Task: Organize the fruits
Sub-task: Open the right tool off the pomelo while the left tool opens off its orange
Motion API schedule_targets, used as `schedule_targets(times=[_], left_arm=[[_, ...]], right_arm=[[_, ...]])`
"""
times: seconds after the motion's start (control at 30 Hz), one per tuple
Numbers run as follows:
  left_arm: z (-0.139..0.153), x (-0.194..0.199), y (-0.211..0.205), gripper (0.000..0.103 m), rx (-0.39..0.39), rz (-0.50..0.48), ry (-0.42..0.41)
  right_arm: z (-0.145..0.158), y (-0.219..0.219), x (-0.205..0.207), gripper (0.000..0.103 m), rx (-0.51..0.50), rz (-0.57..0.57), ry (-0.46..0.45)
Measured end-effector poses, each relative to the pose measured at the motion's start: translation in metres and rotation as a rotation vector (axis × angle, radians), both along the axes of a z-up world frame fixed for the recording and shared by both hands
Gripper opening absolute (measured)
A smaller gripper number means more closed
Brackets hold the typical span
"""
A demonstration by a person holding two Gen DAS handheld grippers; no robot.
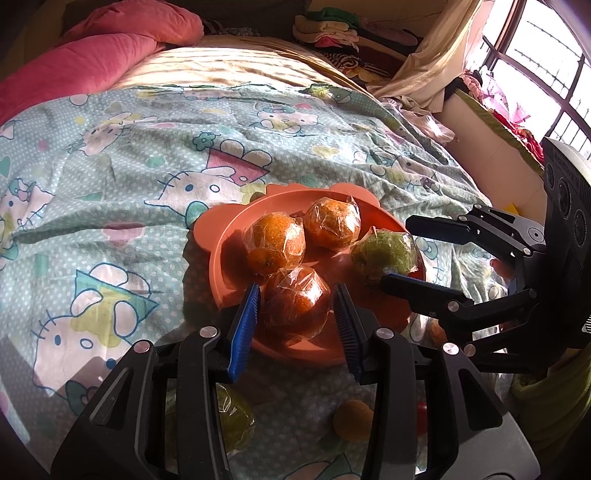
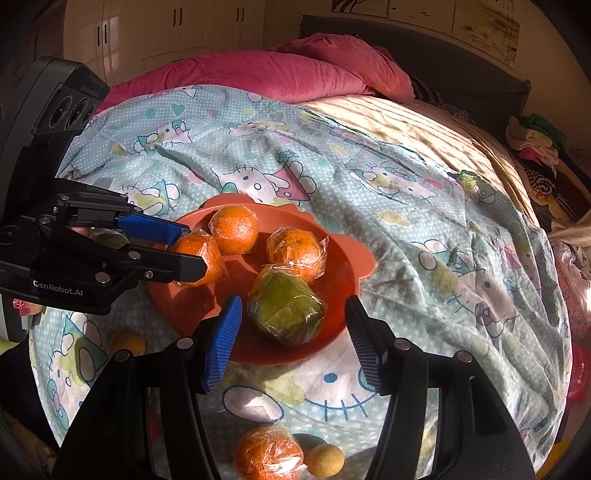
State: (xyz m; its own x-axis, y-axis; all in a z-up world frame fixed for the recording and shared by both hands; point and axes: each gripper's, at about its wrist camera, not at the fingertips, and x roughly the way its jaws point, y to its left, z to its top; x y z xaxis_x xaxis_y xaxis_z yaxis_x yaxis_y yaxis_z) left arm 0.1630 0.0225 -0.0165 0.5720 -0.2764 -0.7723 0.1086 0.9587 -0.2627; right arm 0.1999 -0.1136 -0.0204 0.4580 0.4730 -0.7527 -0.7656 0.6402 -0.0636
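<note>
A salmon plate lies on the cartoon-cat bedsheet. It holds three plastic-wrapped oranges and one wrapped green fruit. My left gripper straddles the near orange, which rests by the plate's rim. A thin gap shows beside each blue pad. My right gripper stands open around the green fruit, with clear gaps on both sides. The two other oranges sit farther back on the plate.
Loose fruit lies on the sheet near me: a wrapped orange, small tan round fruits and a wrapped green fruit. A pink quilt is piled at the far side. Clothes are stacked by the window.
</note>
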Motion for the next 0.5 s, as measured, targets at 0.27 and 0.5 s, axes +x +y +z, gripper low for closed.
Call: schedule_targets(times=[0.27, 0.5], left_arm=[[0.006, -0.003, 0.002, 0.038, 0.004, 0.009, -0.013], [0.012, -0.006, 0.004, 0.046, 0.005, 0.020, -0.029]], right_arm=[[0.005, -0.001, -0.003, 0.063, 0.018, -0.005, 0.003], [0.011, -0.008, -0.003, 0.067, 0.039, -0.025, 0.000]])
